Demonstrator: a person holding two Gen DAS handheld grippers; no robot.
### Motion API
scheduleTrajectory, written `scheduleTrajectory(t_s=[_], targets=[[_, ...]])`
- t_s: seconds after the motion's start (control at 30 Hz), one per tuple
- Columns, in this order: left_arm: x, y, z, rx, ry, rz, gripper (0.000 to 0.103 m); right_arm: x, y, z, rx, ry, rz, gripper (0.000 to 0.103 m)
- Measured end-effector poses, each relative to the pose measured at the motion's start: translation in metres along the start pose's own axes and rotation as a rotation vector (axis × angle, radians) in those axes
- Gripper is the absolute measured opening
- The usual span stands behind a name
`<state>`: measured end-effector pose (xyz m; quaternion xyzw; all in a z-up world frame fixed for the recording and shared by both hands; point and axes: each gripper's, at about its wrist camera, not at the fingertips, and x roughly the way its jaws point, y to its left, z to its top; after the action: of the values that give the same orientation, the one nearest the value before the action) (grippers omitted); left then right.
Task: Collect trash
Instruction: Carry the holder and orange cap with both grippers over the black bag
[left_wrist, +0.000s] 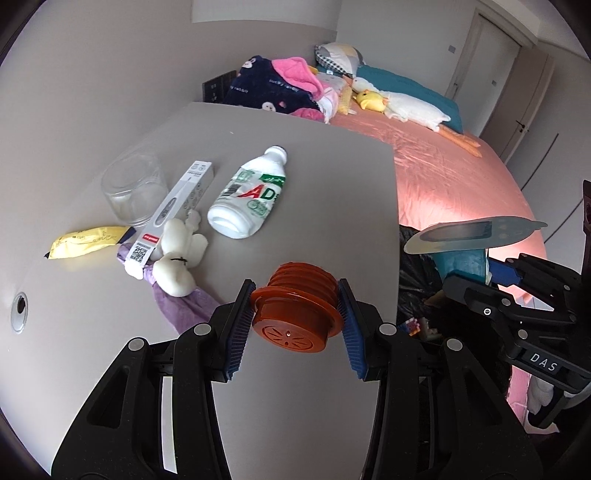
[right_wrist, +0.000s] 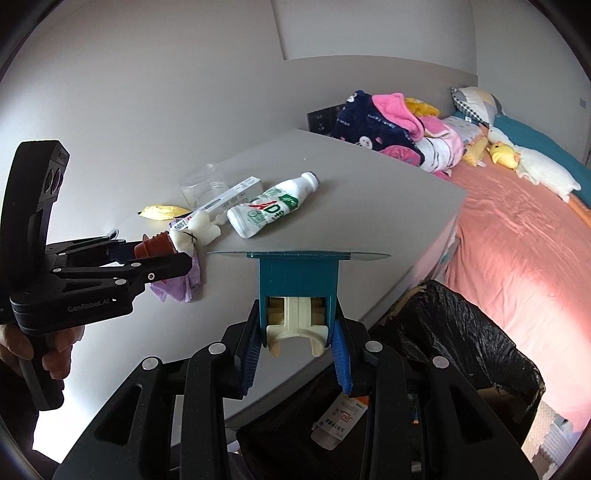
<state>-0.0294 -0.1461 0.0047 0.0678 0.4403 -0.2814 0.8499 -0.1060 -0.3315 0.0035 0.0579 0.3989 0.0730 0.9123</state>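
While the left tongs (left_wrist: 295, 310) hold an orange ribbed cap (left_wrist: 295, 314) between their blue pads, the cap sits low in the middle of the left wrist view, above the grey counter (left_wrist: 314, 177). Its flat round face is turned toward the camera, so its short axis runs along the fingers.

The right tongs (right_wrist: 297, 343) are closed on a teal and cream packet (right_wrist: 297, 291) in the lower middle of the right wrist view. The packet stands with its long axis pointing away from the camera, and its flat wide end lies across the frame like a thin horizontal line. Below it, at the lower right, is a bin with a black bag (right_wrist: 461, 332) – the packet is over the edge of the counter, near the bin mouth.

More things lie on the counter in the left half of the left wrist view. A white milk bottle (left_wrist: 251, 195) lies on its side, neck toward the upper right of the frame, base toward the camera. Just beside it on the left a long grey box (left_wrist: 173, 210) points the same way. A clear plastic cup (left_wrist: 133, 192) and a yellow wrapper (left_wrist: 88, 242) are further left – a small white plush toy (left_wrist: 177, 258) rests on purple cloth (left_wrist: 184, 306).
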Motion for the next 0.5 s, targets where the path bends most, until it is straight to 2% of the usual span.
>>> scheduleTrajectory(t_s=[0.5], targets=[[0.009, -0.061, 0.006, 0.123, 0.008, -0.100, 0.044, -0.040, -0.038, -0.023, 0.100, -0.040, -0.087, 0.036]])
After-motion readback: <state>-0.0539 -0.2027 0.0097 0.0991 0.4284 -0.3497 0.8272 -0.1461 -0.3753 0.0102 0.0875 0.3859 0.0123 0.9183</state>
